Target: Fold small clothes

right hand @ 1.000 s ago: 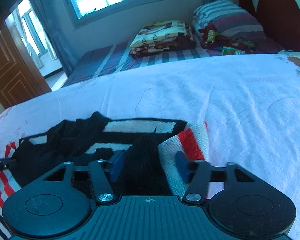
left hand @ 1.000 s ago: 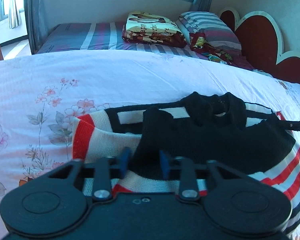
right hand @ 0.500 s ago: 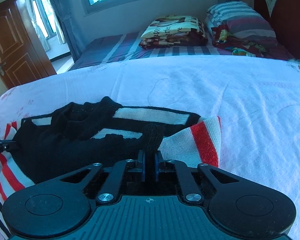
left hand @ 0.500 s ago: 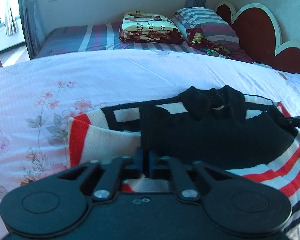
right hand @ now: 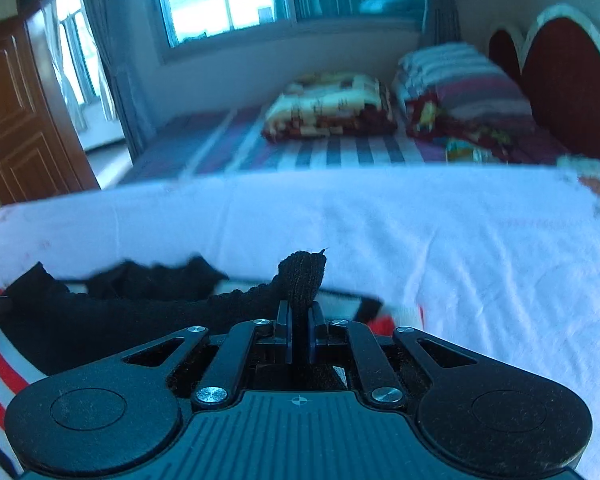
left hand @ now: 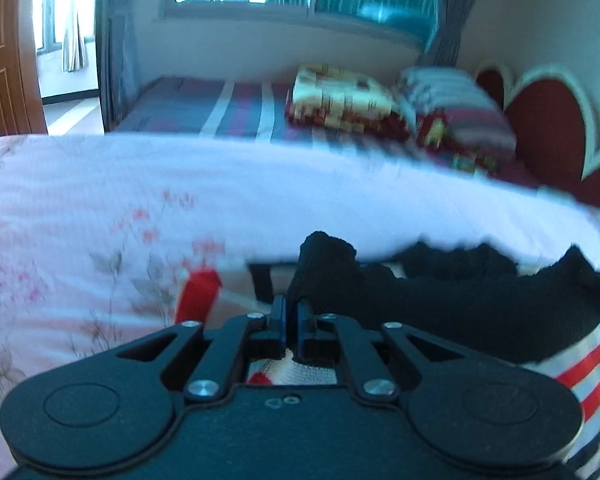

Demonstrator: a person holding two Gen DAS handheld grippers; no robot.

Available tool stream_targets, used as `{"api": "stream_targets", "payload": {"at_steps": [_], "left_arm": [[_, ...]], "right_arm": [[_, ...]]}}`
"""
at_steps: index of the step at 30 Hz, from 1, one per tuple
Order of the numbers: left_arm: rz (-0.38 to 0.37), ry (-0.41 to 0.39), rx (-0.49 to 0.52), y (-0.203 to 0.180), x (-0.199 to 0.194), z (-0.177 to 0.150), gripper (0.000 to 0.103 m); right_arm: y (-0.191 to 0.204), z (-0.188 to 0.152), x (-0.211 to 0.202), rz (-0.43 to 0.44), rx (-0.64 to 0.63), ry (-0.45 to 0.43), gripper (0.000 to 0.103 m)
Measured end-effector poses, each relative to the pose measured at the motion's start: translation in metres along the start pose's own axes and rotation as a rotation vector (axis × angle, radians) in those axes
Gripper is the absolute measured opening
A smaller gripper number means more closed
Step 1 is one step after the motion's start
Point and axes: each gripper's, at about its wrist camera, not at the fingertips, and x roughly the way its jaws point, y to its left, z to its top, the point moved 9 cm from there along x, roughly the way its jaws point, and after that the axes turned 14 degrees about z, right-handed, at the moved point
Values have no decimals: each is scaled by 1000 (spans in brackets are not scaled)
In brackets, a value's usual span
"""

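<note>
Item: small knit sweater [left hand: 480,312], black with red-and-white stripes, lying on the white floral bedsheet [left hand: 100,208].
Left gripper [left hand: 291,312]: jaws clamped on a raised black fold.
Right gripper [right hand: 300,320]: jaws just closed, pinching another black fold upright between the pads.

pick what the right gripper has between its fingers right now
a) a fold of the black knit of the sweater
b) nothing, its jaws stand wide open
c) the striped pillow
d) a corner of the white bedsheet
a: in the right wrist view the right gripper is shut on a tuft of the black knit of the sweater, which sticks up between its closed jaws, with the white bedsheet lying beyond it.
</note>
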Motion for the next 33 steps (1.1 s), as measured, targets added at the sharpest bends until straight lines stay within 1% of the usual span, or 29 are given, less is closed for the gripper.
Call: {"api": "stream_targets", "payload": {"at_steps": [1, 2, 4, 5, 6, 7, 9, 11, 12, 13, 15, 19, 21, 23, 25, 26, 28, 33], "left_arm": [[8, 10, 13, -1, 4, -5, 5], [18, -2, 24, -1, 5, -7, 6], [44, -5, 27, 0, 4, -4, 18], [54, -8, 23, 2, 1, -2, 23], [64, -17, 16, 5, -4, 0, 27], [59, -29, 3, 8, -11, 2, 27], [24, -42, -6, 9, -27, 5, 27], [-11, -63, 8, 1, -44, 7, 32], [-26, -75, 20, -6, -52, 7, 37], [-44, -84, 32, -15, -58, 8, 43], [-81, -84, 62, -36, -65, 5, 47], [-129, -46, 103, -75, -65, -13, 47], [-131, -33, 123, -85, -63, -26, 47], [-118, -1, 148, -90, -55, -38, 47], [-90, 46, 143, -87, -45, -50, 48], [-82, 49, 126, -84, -42, -52, 50], [-73, 48, 112, -78, -41, -53, 50], [-49, 54, 106, -61, -46, -54, 50]], "right_arm": [[-5, -6, 7, -7, 13, 34, 7], [-9, -11, 11, -5, 20, 57, 7], [-11, -10, 8, -10, 24, 41, 7], [-11, -8, 6, -11, 27, 36, 10], [-11, -5, 1, -19, 25, 23, 19], [-11, -3, -6, -29, 20, 2, 22], [-5, 2, -21, -28, 4, -36, 22], [8, 6, -32, -17, -25, -60, 22], [17, 6, -35, -5, -41, -63, 22], [29, 7, -35, 14, -55, -61, 22], [51, 3, -30, 55, -79, -40, 22], [90, -19, -13, 120, -94, 13, 22], [104, -33, -6, 141, -105, 36, 22], [112, -46, 0, 144, -110, 51, 22], [111, -54, 6, 128, -113, 67, 22], [106, -59, 8, 113, -114, 72, 22], [96, -64, 8, 103, -109, 72, 22], [69, -64, -12, 45, -104, 62, 22]]}}
